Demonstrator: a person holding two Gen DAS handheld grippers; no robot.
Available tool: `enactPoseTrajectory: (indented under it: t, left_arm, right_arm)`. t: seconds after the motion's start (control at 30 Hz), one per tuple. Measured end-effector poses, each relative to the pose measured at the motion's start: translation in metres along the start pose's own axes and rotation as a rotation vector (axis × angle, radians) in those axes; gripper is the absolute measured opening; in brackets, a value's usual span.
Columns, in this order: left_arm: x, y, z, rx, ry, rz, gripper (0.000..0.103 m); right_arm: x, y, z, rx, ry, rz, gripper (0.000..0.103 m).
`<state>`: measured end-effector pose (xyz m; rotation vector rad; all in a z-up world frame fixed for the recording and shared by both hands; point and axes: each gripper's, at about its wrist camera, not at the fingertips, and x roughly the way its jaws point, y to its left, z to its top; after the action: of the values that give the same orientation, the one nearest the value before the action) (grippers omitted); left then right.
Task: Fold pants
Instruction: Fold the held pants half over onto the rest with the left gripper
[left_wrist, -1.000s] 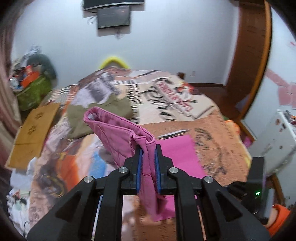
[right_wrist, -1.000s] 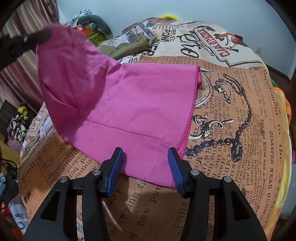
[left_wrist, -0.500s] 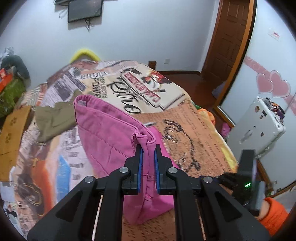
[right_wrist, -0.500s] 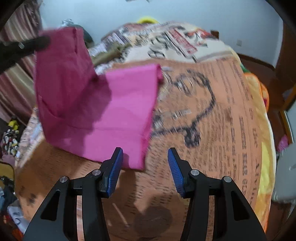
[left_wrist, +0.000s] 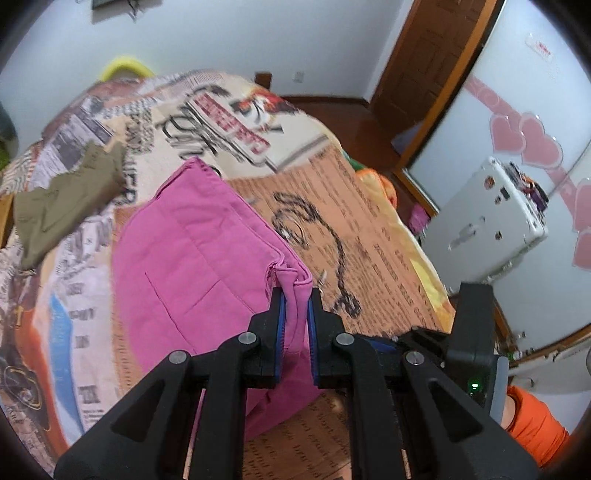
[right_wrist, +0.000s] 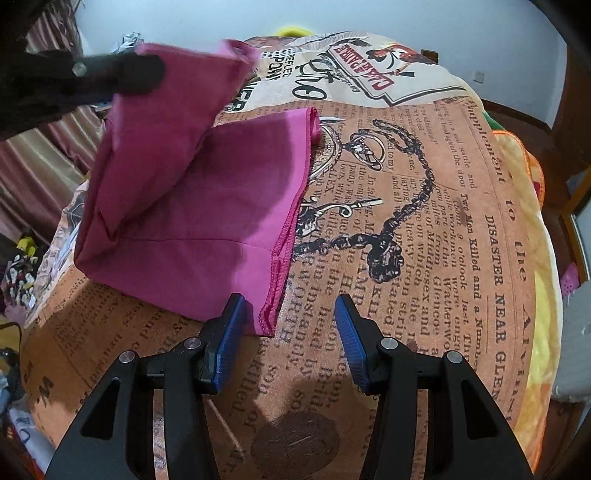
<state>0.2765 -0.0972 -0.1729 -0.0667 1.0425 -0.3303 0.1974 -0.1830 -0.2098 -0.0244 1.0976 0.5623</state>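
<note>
Fingers: left gripper (left_wrist: 294, 302) clamps pants (left_wrist: 192, 258) edge, lifted over bed (right_wrist: 424, 240); right gripper (right_wrist: 290, 325) gapes empty, hem corner at 11 o'clock. Risk: thin pinch slips, raised layer lands crooked.

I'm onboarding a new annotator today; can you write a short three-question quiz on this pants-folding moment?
1. True or false: the right tongs grip the pink cotton pants.
2. Which tongs hold the lifted end of the pants? A) left tongs B) right C) neither
3. Fill in: the crumpled olive-green garment lies on the newspaper-print ____.

Key: 1 false, the right tongs are open with only the hem corner by their left finger; 2 A; 3 bedspread.
</note>
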Motion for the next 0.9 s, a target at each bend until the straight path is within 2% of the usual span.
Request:
enactPoseTrajectory:
  t: [0.3,0.53,0.6,0.67,0.73,0.9]
  left_arm:
    - [0.047,0.002,-0.018,-0.048,0.15,-0.047,0.011]
    - [0.051,-0.005,-0.023,-0.01,0.16,-0.014,0.012]
    - [0.048,-0.008,-0.024,0.005,0.162,-0.009,0.017]
    - [0.043,-0.009,-0.023,0.0,0.164,-0.037,0.035]
    - [0.034,-0.009,-0.022,-0.008,0.141,-0.058,0.043]
    - [-0.009,0.008,-0.017,-0.016,0.043,-0.025,0.045]
  right_arm:
    - [0.001,-0.002,0.001,0.01,-0.006,0.001,0.046]
    - [0.002,0.0,0.001,0.005,-0.004,-0.006,0.047]
    - [0.001,0.0,0.001,0.008,-0.006,-0.011,0.048]
    - [0.001,0.0,0.0,0.014,-0.008,-0.019,0.049]
    - [0.0,0.0,-0.001,0.021,-0.006,-0.023,0.049]
    - [-0.007,0.001,0.0,0.032,0.001,-0.041,0.049]
